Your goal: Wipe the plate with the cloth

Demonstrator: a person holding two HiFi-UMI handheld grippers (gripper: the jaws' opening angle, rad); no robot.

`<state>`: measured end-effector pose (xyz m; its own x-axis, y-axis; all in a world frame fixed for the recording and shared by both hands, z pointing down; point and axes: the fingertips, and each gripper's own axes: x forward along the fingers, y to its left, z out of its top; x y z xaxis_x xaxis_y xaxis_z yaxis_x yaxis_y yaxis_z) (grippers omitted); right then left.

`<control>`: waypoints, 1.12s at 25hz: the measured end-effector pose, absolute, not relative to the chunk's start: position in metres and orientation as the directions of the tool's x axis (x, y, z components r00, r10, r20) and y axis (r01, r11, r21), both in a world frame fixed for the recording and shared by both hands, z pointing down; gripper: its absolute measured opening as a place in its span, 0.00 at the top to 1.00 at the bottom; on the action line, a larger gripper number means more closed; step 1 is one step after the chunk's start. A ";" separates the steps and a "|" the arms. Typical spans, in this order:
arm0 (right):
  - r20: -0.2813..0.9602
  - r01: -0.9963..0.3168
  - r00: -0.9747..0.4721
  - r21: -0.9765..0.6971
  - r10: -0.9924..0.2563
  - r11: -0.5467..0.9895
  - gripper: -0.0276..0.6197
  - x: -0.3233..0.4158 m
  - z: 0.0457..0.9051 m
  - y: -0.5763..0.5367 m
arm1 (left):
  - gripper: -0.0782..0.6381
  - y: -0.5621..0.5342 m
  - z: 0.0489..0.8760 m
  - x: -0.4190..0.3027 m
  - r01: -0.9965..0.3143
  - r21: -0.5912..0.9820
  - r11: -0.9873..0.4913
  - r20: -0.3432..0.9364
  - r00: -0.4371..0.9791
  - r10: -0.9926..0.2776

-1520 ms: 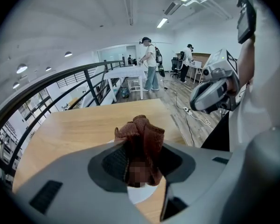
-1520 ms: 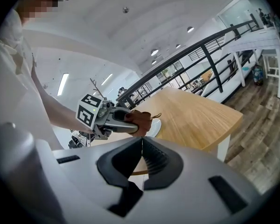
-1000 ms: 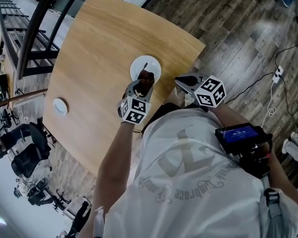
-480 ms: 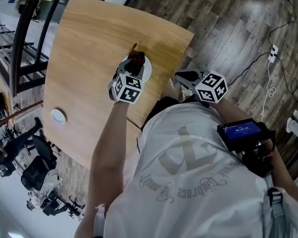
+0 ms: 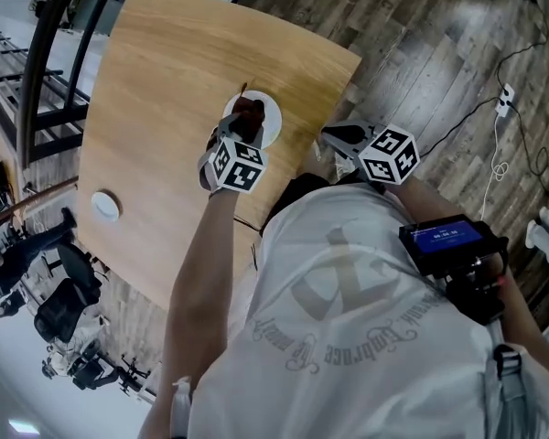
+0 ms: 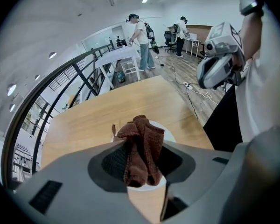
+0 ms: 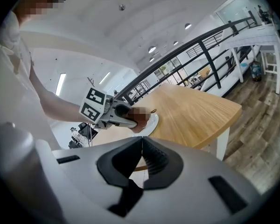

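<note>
Far left on the surface (image 5: pixel 156 71) there's a little white round thing (image 5: pixel 105 206), well apart from the action, so I'm ignoring it. My left gripper (image 5: pixel 245 117) is clamped on the brown cloth (image 6: pixel 141 146). It's bunched between the jaws with a wad poking out front, which I guess is the point, since that wad is what meets the plate (image 5: pixel 271 124). The plate sits near the surface's edge closest to me, and the cloth is over its left part, touching it as far as I can tell. My left arm is stretched forward, forearm pretty much straight, gripper tipped nose-down at the plate. I'd call this mid-wipe. The right gripper (image 5: pixel 340 141) hangs off the surface's edge just beside my body, jaws pressed together with nothing in them, elbow tucked in. It's probably held back to stay out of the way. Nothing's steadying the plate though, so it could slide.
</note>
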<state>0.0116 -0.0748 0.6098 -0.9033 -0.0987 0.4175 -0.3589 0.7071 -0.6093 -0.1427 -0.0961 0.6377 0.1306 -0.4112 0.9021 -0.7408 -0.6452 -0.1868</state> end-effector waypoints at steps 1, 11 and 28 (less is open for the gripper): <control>0.413 -0.349 -0.906 -0.609 -0.092 0.712 0.94 0.009 0.608 -0.074 | 0.66 -0.087 0.637 -0.143 -0.745 -0.186 -0.641 0.904 0.126 -0.408; 0.406 -0.281 -0.914 -0.609 -0.013 0.742 0.94 -0.006 0.605 -0.059 | 0.66 -0.039 0.617 -0.155 -0.784 -0.210 -0.584 0.896 0.085 -0.437; 0.451 -0.357 -0.891 -0.611 -0.060 0.706 0.94 0.005 0.623 -0.070 | 0.66 -0.122 0.632 -0.186 -0.791 -0.246 -0.560 0.879 0.061 -0.473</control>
<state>0.0053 -0.0702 0.6228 -0.8907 -0.0603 0.4506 -0.3571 0.7061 -0.6114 -0.1859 -0.1225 0.6317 0.0612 -0.4729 0.8790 -0.7911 -0.5600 -0.2462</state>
